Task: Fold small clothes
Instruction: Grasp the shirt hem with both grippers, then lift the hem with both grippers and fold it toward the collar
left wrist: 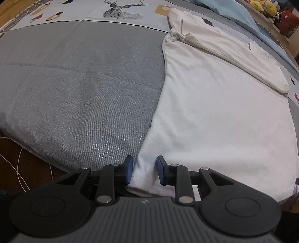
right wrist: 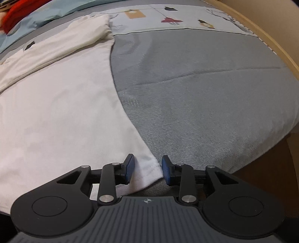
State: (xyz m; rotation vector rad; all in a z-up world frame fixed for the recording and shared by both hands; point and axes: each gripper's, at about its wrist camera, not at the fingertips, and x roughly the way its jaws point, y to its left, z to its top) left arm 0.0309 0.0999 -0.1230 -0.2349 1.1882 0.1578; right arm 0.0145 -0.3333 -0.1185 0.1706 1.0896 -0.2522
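A white shirt [left wrist: 220,115] lies flat on a grey quilt [left wrist: 84,89], its sleeves folded in across the top. My left gripper [left wrist: 144,171] is open with its blue pads either side of the shirt's near left hem corner. In the right wrist view the same white shirt [right wrist: 61,112] fills the left half. My right gripper [right wrist: 147,171] is open around the shirt's near right hem corner, one pad over the cloth and one over the grey quilt [right wrist: 205,97].
A patterned bed sheet [left wrist: 119,11] lies beyond the quilt. A light blue pillow [left wrist: 231,11] and plush toys [left wrist: 265,6] are at the far right. White cables [left wrist: 20,168] lie on the floor at left. A wooden bed frame [right wrist: 276,39] runs along the right.
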